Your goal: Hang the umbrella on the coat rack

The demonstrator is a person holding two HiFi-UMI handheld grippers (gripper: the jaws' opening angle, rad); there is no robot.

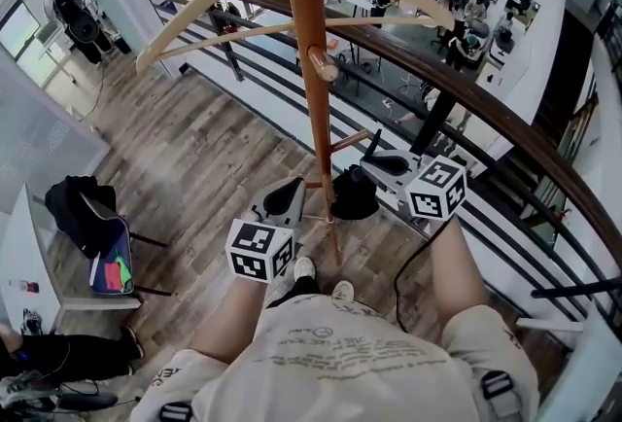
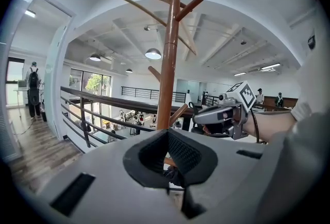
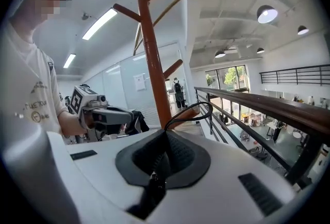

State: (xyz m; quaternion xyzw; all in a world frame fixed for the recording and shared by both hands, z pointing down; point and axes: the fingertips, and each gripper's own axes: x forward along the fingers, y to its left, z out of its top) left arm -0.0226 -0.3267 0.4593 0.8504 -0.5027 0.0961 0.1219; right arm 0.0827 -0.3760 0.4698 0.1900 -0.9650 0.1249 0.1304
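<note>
A wooden coat rack [image 1: 309, 70] stands right in front of me, with a short lower peg [image 1: 350, 140] sticking out to the right. A black folded umbrella [image 1: 355, 198] hangs beside the pole, just under that peg. My right gripper [image 1: 372, 163] is shut on it. In the right gripper view its strap loop [image 3: 198, 113] rises from the shut jaws [image 3: 164, 158] toward the peg [image 3: 185, 113]. My left gripper [image 1: 297, 189] sits on the pole's left side, jaws together [image 2: 170, 161], with nothing clearly held. Each gripper sees the other across the pole [image 2: 216, 114] [image 3: 111, 114].
A dark wooden handrail [image 1: 466, 99] with metal bars runs just behind the rack, with an open lower floor beyond it. A chair with a black backpack [image 1: 87, 211] stands at the left. Long curved rack arms [image 1: 194, 21] reach out overhead. My feet [image 1: 321, 279] are near the rack's base.
</note>
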